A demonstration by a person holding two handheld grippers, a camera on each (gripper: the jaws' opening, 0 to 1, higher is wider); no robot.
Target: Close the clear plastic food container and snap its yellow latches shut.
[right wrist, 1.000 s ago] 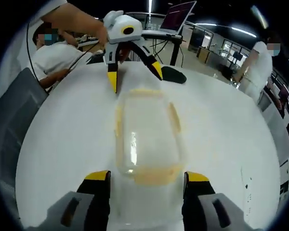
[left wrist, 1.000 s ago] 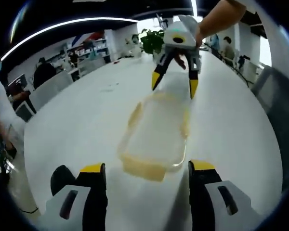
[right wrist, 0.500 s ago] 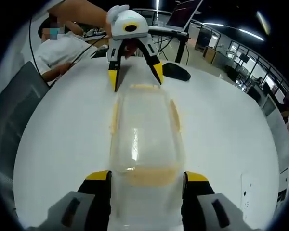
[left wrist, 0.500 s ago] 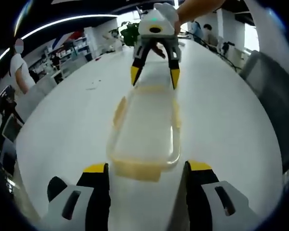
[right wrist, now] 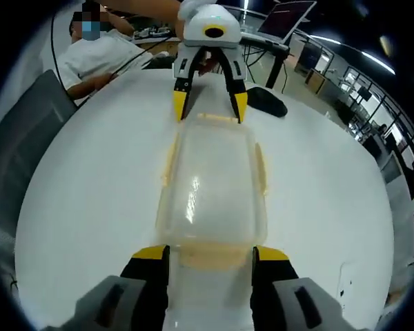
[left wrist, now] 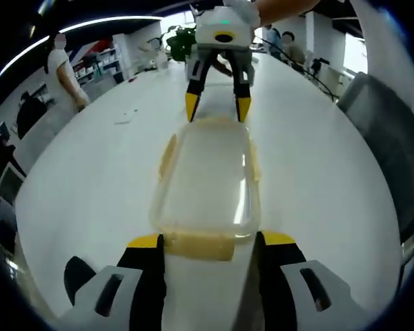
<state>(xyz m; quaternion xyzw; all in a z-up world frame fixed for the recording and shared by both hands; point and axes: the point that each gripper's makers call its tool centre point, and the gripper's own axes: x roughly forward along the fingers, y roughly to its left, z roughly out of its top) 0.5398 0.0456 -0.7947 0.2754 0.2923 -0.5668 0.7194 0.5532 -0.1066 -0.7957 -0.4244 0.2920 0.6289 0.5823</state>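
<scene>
You hold both claws over a white table [left wrist: 90, 179], one at each end of the clear food container [left wrist: 207, 179], which lies flat on the tabletop with its lid on.

In the left gripper view, your left claw [left wrist: 210, 241] stands open, its yellow-tipped jaws straddling the near end of the container. The near yellow latch [left wrist: 201, 245] sits between those jaw tips, and it is hard to tell whether the tips touch the container walls. Two more yellow latches run along the long sides. At the far end your right claw [left wrist: 217, 109] comes in from above, also spread, its yellow tips just at the far rim of the container. A hand [left wrist: 279, 8] grips it at the top edge.

In the right gripper view, the same layout appears from the other end: your right claw [right wrist: 210, 254] is open around the near end of the container [right wrist: 212, 186], with an end latch [right wrist: 210, 255] between the tips, and your left claw [right wrist: 210, 105] is spread at the far latch. A dark mouse-like object [right wrist: 265, 102] lies on the table beyond it. A seated person [right wrist: 107, 52] is at the table's far edge, and a grey chair [right wrist: 17, 145] stands beside the table.
</scene>
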